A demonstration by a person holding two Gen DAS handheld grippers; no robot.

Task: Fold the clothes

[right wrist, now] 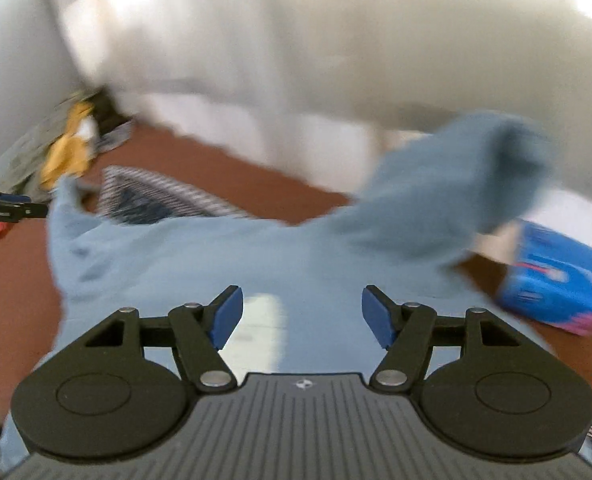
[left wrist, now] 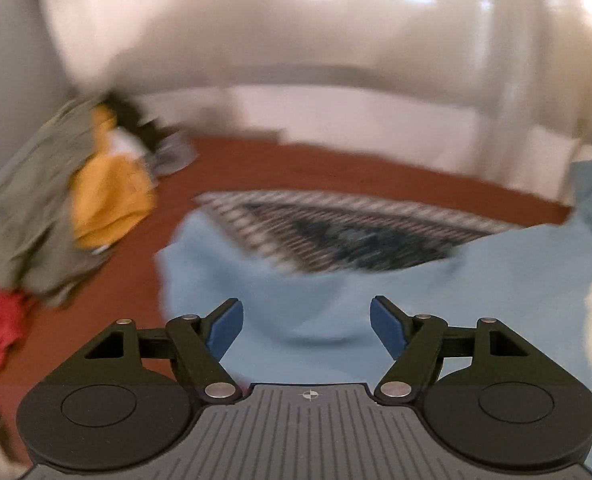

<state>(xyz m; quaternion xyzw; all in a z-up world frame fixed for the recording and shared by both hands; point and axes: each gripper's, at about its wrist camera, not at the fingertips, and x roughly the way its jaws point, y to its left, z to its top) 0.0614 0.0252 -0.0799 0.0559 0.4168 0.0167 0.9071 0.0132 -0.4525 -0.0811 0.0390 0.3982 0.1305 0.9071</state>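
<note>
Reddish-brown desk (left wrist: 296, 168), smooth, running the width of both wrist views; backed by a pale wall with a white skirting band, all strongly motion-blurred. Bright glare at upper right of the left wrist view, source unclear.

Left side of desk: heap of unfolded clothes (left wrist: 36, 208), comprising an olive-grey garment, a mustard-yellow piece (left wrist: 112, 196), dark and grey pieces behind it, and a red piece (left wrist: 0, 340) at the near left edge. The same heap appears small at far left of the right wrist view.

Centre of desk: striped cloth (left wrist: 336, 232) in black, white and blue-grey, lying flat, its near edge covered by the task's thing.

Task's thing: light blue garment (right wrist: 200, 256), soft knit look, spread over the middle of the desk directly below and ahead of both grippers. Left corner peaks up beside the striped cloth. Right portion, apparently a sleeve (right wrist: 476, 176), is raised off the desk and smeared by blur. A pale glossy patch shows on the cloth near the right gripper; whether print or reflection cannot be told.

Right side of desk: blue package (right wrist: 556, 284) with pink and white markings, partly under the raised sleeve.

Left gripper (left wrist: 306, 326): blue-padded fingers spread apart, nothing between them, blue garment beneath.

Right gripper (right wrist: 302, 316): fingers likewise spread apart, gripping nothing, garment beneath.
</note>
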